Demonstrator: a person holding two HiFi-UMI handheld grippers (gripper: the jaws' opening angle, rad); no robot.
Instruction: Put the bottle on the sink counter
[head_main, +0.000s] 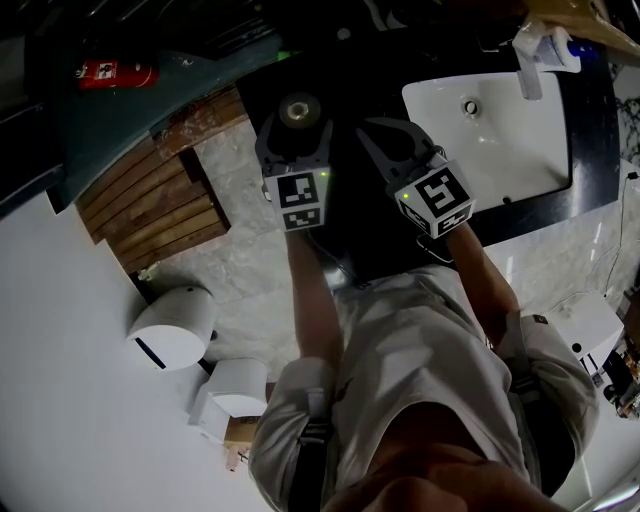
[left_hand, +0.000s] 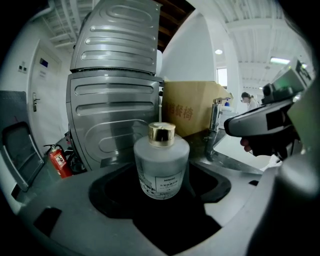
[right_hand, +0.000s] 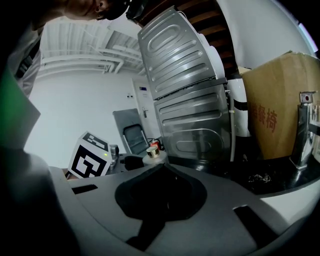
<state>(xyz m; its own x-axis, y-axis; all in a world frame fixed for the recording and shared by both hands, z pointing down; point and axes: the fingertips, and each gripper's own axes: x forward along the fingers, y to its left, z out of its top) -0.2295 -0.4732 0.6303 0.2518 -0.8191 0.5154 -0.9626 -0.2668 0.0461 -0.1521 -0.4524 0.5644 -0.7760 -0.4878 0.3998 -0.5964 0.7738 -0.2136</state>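
A frosted glass bottle (left_hand: 161, 167) with a gold cap stands upright between the jaws of my left gripper (left_hand: 162, 192), which is shut on it. From the head view, the bottle's cap (head_main: 299, 109) shows between the left gripper's (head_main: 297, 130) jaws, above the dark sink counter (head_main: 345, 75). My right gripper (head_main: 392, 138) hangs just to the right of it, shut and holding nothing. In the right gripper view, the right gripper (right_hand: 162, 187) looks past the left gripper's marker cube (right_hand: 90, 156) and the bottle (right_hand: 152, 153).
A white sink basin (head_main: 500, 150) with a faucet (head_main: 540, 55) is set in the counter at the right. A cardboard box (left_hand: 192, 112) and a ribbed metal panel (left_hand: 112, 100) stand behind. A red fire extinguisher (head_main: 115, 72) and a white bin (head_main: 172, 328) are on the left.
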